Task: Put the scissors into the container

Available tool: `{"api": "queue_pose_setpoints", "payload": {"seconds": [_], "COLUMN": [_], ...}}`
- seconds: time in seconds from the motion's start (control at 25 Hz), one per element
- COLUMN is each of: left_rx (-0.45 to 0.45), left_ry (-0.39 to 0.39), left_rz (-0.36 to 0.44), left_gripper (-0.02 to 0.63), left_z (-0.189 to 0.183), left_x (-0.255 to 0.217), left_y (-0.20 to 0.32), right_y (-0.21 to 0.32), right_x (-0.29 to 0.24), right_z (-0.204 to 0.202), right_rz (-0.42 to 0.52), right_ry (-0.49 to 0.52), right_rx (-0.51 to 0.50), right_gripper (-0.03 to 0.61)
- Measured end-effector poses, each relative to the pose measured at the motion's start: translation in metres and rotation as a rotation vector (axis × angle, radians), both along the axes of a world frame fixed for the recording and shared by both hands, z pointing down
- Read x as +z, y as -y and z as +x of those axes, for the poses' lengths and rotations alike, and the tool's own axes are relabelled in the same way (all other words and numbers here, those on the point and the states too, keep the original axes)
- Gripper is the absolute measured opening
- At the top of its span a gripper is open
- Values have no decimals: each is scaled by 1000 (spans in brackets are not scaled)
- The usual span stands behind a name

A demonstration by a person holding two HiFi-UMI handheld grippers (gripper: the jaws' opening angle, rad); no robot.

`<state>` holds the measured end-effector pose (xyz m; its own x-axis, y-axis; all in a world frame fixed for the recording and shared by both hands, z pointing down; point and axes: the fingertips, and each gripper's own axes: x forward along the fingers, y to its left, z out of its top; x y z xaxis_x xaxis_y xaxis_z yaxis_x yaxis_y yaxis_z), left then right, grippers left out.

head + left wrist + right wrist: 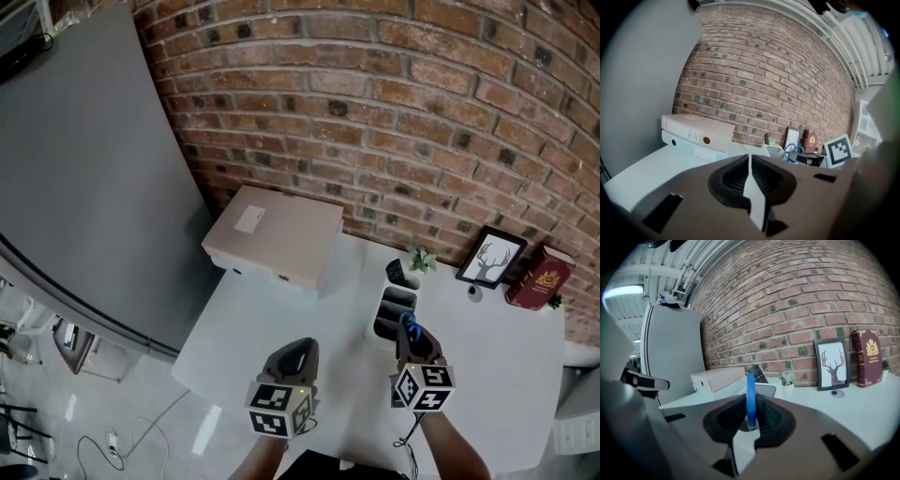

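Note:
Blue-handled scissors [409,327] are pinched in my right gripper [413,341], just in front of the white container [378,329] on the white table [262,319]. In the right gripper view the blue handle [750,397] stands upright between the jaws of the right gripper [751,417], with the container [765,389] and a black remote [757,373] in it right behind. My left gripper [298,352] hovers over the table to the left, shut with nothing in it. From the left gripper [750,161] view, the scissors' blue loops [792,150] show beside the container [776,150].
Two stacked binders [277,234] lie at the back left of the table. A small plant [421,260], a deer picture frame [490,258] and a red book [540,276] line the brick wall. A grey panel [84,187] stands at left; the table's front left edge [192,361] is close.

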<state>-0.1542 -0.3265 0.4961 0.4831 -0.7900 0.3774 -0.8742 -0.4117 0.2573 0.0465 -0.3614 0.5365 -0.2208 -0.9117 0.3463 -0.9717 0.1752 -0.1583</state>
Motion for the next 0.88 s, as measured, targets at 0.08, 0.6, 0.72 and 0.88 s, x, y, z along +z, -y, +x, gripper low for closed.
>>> {"api": "queue_pose_setpoints", "payload": {"seconds": [0.08, 0.6, 0.72, 0.88], "left_rx": [-5, -9, -6, 0], "left_ry": [1, 10, 10, 11], "left_rz": [1, 2, 2, 3], "left_gripper": [25, 25, 25, 25], "left_z": [-2, -3, -1, 1], "left_x": [-1, -2, -1, -1], "left_y": [0, -8, -11, -15], "right_y": [-1, -12, -18, -29], "right_x": [3, 4, 5, 4], "right_z": [0, 1, 3, 2], "right_rz": [-5, 9, 5, 6], "right_ry": [-12, 14, 14, 15], "right_rx": [1, -10, -2, -4], "right_gripper": [51, 120, 132, 137]}}
